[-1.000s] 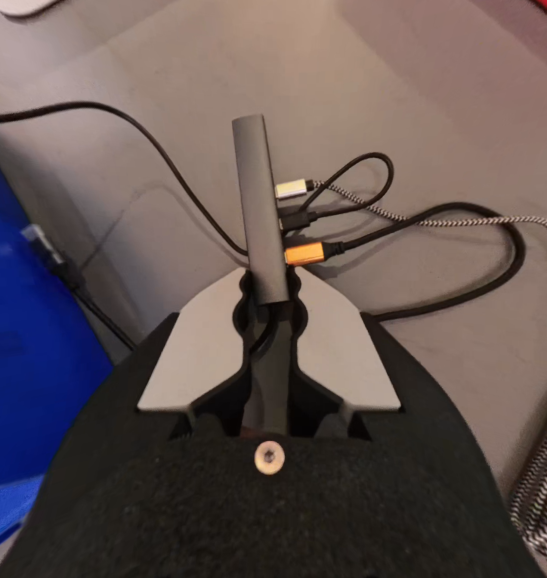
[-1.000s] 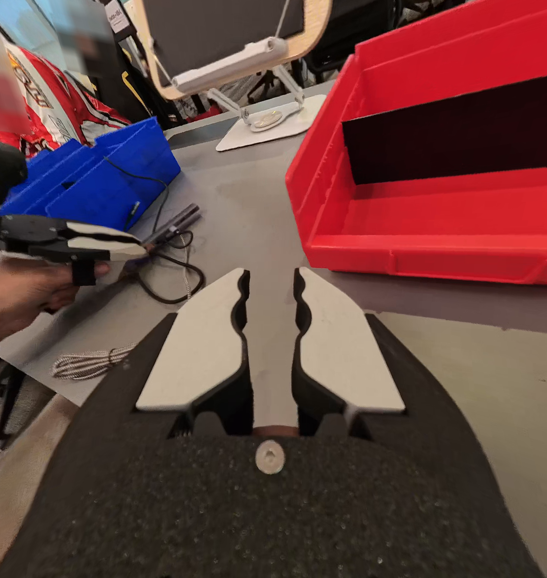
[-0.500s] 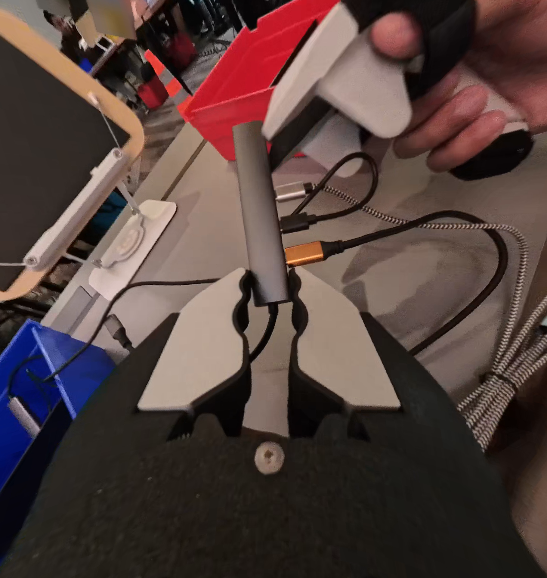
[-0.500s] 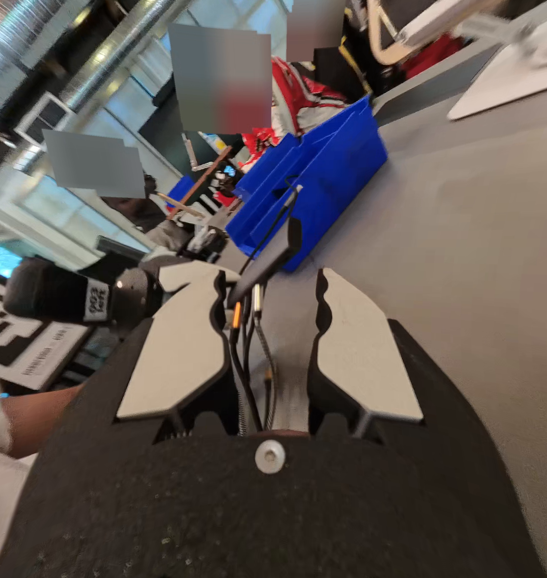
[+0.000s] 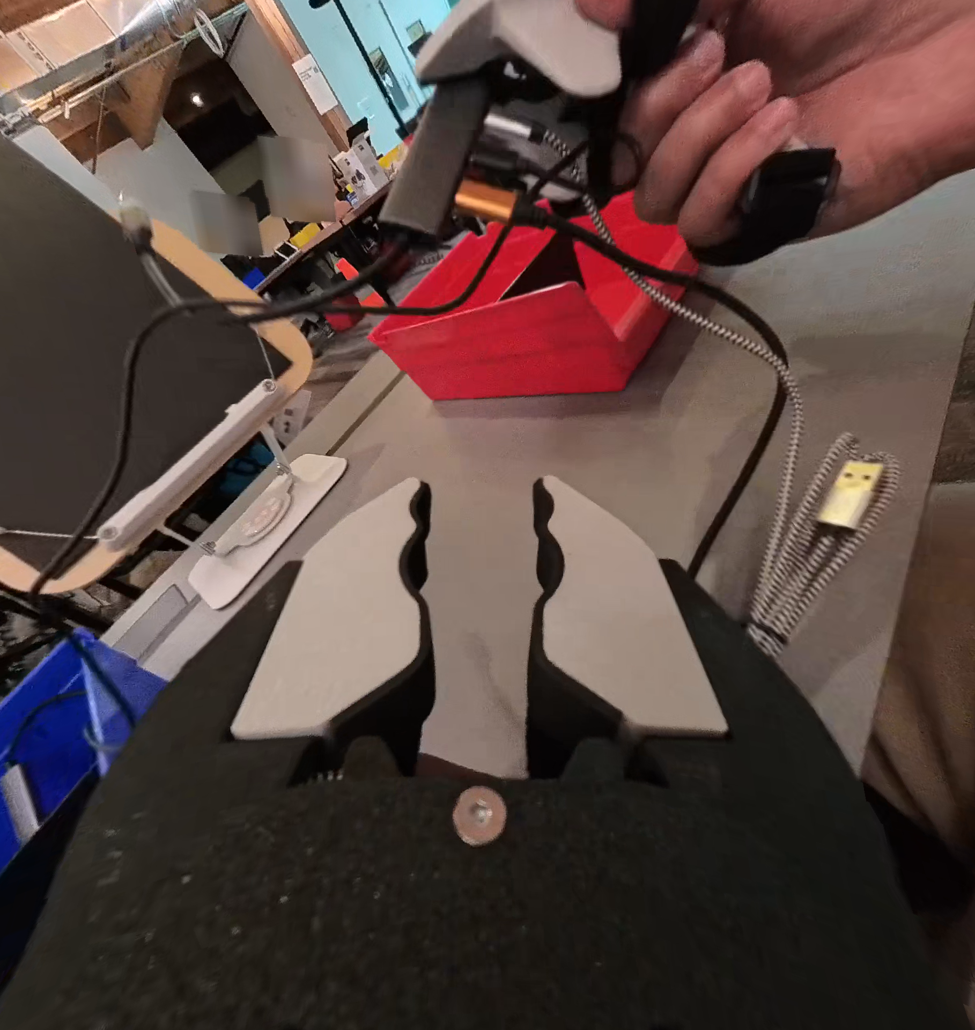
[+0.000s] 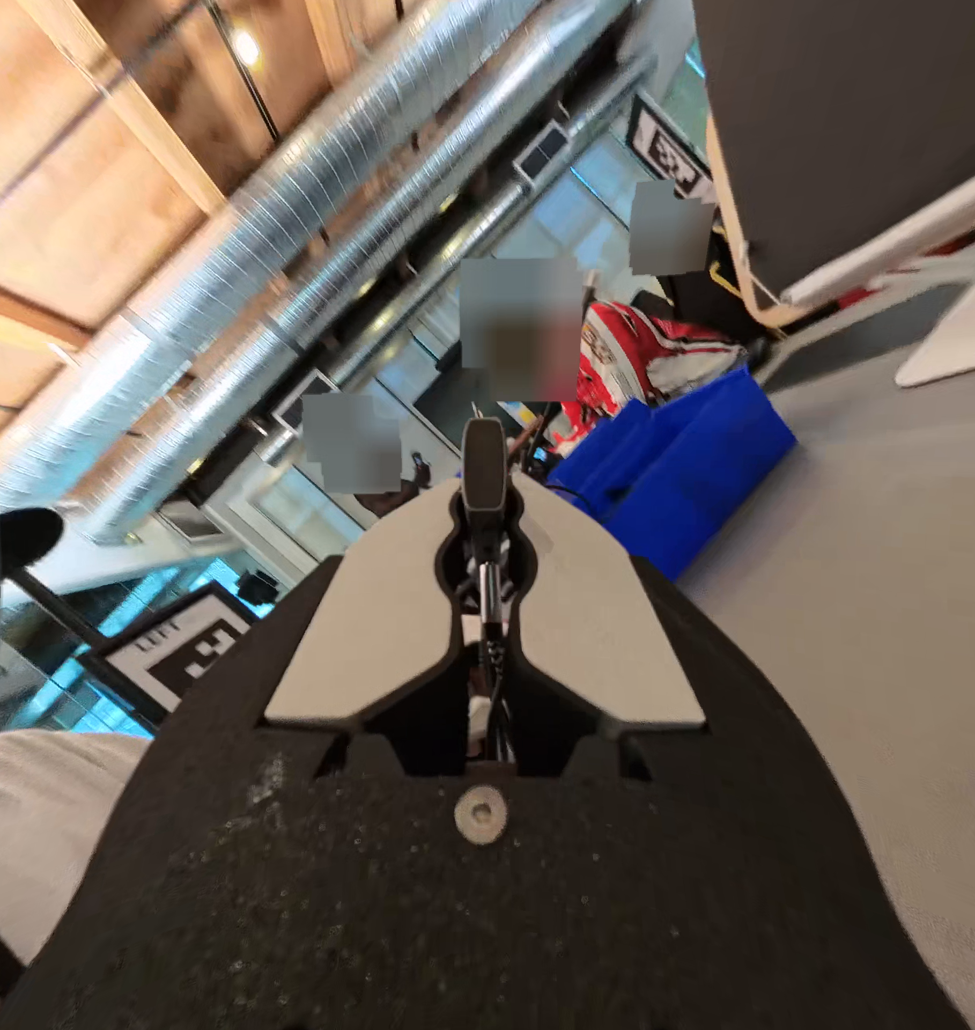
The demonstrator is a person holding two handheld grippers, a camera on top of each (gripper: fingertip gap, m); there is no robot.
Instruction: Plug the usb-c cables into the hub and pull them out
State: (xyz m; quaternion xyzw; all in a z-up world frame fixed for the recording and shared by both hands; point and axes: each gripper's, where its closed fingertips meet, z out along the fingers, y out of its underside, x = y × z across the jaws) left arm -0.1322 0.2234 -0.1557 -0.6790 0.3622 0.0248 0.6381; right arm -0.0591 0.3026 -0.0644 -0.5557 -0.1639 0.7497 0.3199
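Spanning the left wrist view, the grey table [image 5: 530,423] carries a red bin [image 5: 507,340] that the right wrist view misses. Left gripper [image 5: 481,501] hangs spread, empty. Right gripper [image 6: 484,501] pinches the hub [image 5: 435,139] aloft, orange-plugged cable [image 5: 485,203] attached; only the hub's end shows there.

The left wrist view looks low along the grey table [image 5: 613,446] toward the far red bin [image 5: 507,345], while the right wrist view tilts up leftward at ceiling ducts [image 6: 307,223]; both share the hub [image 5: 435,145] close up.
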